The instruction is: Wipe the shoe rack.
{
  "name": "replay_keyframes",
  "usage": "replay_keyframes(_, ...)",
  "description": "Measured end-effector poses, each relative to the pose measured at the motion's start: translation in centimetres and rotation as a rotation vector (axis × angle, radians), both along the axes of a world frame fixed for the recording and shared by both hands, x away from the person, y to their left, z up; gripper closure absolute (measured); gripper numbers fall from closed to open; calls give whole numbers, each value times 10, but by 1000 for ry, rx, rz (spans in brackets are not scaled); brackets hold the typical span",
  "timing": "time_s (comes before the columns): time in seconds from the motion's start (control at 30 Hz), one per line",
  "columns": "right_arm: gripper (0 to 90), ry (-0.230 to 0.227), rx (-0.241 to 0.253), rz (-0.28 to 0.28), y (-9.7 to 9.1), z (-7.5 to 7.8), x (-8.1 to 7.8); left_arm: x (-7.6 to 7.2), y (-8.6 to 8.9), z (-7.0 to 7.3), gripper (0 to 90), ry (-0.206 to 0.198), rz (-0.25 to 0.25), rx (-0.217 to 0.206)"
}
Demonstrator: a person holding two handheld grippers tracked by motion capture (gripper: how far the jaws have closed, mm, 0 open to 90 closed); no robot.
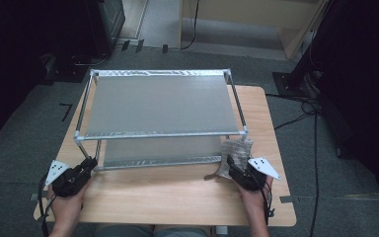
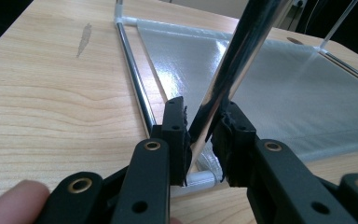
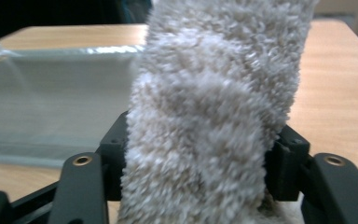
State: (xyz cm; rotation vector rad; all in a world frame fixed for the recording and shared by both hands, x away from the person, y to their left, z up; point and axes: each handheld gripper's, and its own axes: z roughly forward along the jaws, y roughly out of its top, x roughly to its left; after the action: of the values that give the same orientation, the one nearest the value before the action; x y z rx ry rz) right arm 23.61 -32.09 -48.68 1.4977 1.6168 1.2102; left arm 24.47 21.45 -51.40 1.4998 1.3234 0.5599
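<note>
At the near left corner of the two-tier wire rack (image 1: pixel 159 106) standing mid-counter (image 1: pixel 177 197), the left gripper (image 2: pixel 204 135) is clenched on the rack's chrome upright post (image 2: pixel 242 60), steadying it, while the right gripper (image 1: pixel 233 167) holds a fluffy grey cleaning cloth (image 3: pixel 209 121) between its jaws at the rack's near right corner, close to the counter's right edge. Judging by this, the step in hand is wiping the rack down, and the next move calls for a firm grip on the cloth and a sweep along the frame or shelf. No brand, label or writing is readable anywhere.
</note>
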Motion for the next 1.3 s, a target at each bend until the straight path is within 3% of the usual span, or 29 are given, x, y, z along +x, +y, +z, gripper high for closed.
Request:
replay_keyframes(0.13,372,57,-64,-108,2,-6,9,1,0,0,746,-1,-2,-3)
replay_keyframes(0.27,346,84,-100,-147,1,-11,10,1,-1,0,746,-2,-2,-1)
replay_keyframes(0.47,415,91,-107,-121,-1,-17,11,2,0,-1,745,-2,-3,-7)
replay_keyframes(0.6,461,77,-85,-116,-1,-17,11,1,1,-1,743,-2,-7,-12)
replay_keyframes(0.83,479,52,-94,-111,-3,-16,10,3,-2,0,745,-4,3,-5)
replay_keyframes(1.1,494,54,-49,-91,-9,-13,7,2,-3,0,747,-11,8,-5)
replay_keyframes(1.2,489,40,-18,-93,-6,-9,8,2,-2,0,747,-10,4,-5)
replay_keyframes(1.3,490,18,-23,-88,-5,-6,9,2,-2,0,746,-11,4,-6)
